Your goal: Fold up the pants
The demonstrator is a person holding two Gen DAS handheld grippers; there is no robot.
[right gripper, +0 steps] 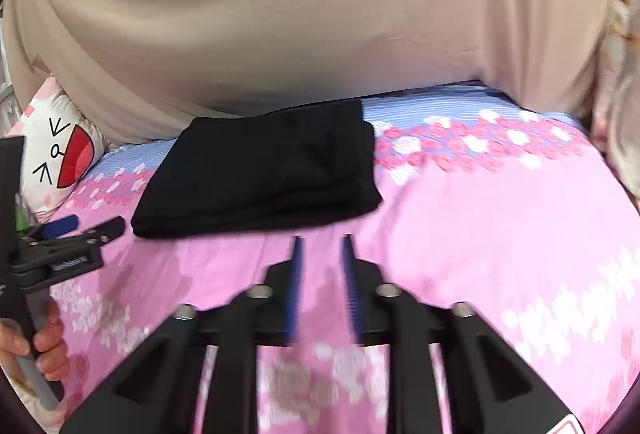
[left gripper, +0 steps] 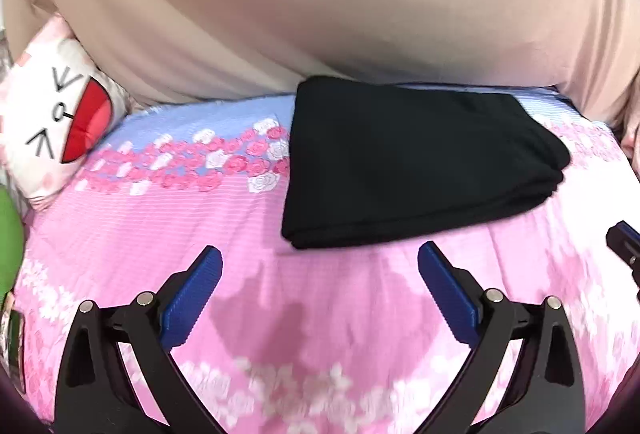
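The black pants [left gripper: 412,161] lie folded into a compact stack on the pink floral bedsheet [left gripper: 312,318]; they also show in the right wrist view [right gripper: 264,173]. My left gripper [left gripper: 320,254] is open and empty, just short of the stack's near edge. My right gripper [right gripper: 322,240] has its blue pads nearly closed with a narrow gap, holding nothing, just in front of the stack. The left gripper also shows at the left of the right wrist view [right gripper: 92,228].
A beige curtain [left gripper: 320,1] hangs behind the bed. A white cushion with a cartoon face [left gripper: 60,121] lies at the far left. A green object [left gripper: 10,238] sits at the left edge. A hand [right gripper: 44,346] holds the left gripper's handle.
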